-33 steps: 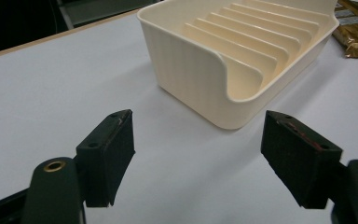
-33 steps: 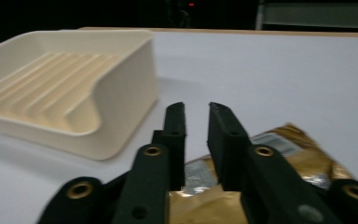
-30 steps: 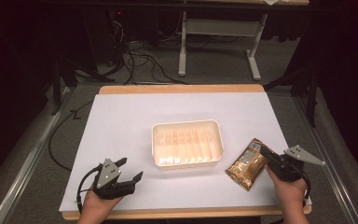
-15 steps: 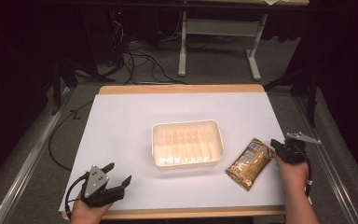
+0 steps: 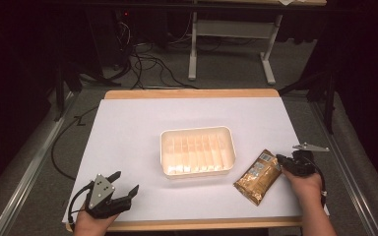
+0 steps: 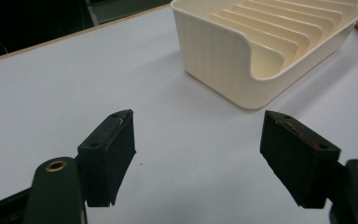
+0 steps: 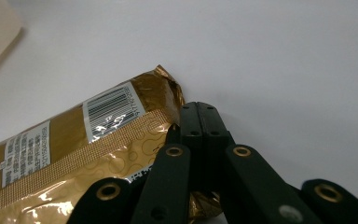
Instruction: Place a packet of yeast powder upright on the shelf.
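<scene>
1. Gold snack packet (image 5: 258,176) lies flat on the white table (image 5: 138,142), just right of the cream ribbed tray (image 5: 197,151); its near end is cut off in the right gripper view.
2. Right gripper (image 5: 280,161) has its jaws pressed together at the packet's far corner; whether foil is pinched between them is hidden.
3. Left gripper (image 5: 126,185) rests at the near-left edge, jaws wide apart and holding nothing.
</scene>
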The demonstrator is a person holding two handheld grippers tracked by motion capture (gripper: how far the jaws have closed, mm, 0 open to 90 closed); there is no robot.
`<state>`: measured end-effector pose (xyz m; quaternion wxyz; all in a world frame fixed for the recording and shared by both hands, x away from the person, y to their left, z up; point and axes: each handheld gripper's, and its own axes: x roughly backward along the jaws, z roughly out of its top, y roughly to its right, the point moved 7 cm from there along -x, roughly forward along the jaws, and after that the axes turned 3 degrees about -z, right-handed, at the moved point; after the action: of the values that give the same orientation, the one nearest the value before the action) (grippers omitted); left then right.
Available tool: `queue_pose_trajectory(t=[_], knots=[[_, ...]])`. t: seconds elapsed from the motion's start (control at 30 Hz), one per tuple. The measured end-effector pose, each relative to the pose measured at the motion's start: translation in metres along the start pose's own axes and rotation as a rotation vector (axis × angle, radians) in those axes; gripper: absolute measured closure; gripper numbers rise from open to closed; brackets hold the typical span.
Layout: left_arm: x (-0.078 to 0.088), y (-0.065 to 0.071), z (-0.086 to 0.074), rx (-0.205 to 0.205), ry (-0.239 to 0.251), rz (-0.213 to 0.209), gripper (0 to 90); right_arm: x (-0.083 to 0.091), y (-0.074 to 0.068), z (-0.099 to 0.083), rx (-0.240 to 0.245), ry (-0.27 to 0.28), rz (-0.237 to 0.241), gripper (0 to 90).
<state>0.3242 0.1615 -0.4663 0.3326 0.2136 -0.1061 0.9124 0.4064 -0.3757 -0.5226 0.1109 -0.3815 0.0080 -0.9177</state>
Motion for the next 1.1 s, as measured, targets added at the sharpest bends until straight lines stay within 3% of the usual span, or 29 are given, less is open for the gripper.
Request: queue_pose_trajectory(t=[0.1,0.33,0.87,1.1], knots=[[-0.005,0.002,0.003,-0.010,0.000,-0.016,26.8,0.006,-0.010,-0.007,0.018,-0.009,0.026,90.0],[-0.013,0.007,0.010,-0.028,0.009,-0.041,26.7,0.017,-0.019,-0.019,0.032,-0.020,0.041,90.0],[-0.031,0.017,0.025,-0.050,0.038,-0.085,26.8,0.042,-0.013,-0.042,-0.004,-0.023,0.026,90.0],[-0.038,0.020,0.029,-0.057,0.037,-0.103,26.9,0.056,-0.010,-0.044,-0.053,0.023,0.021,85.0]])
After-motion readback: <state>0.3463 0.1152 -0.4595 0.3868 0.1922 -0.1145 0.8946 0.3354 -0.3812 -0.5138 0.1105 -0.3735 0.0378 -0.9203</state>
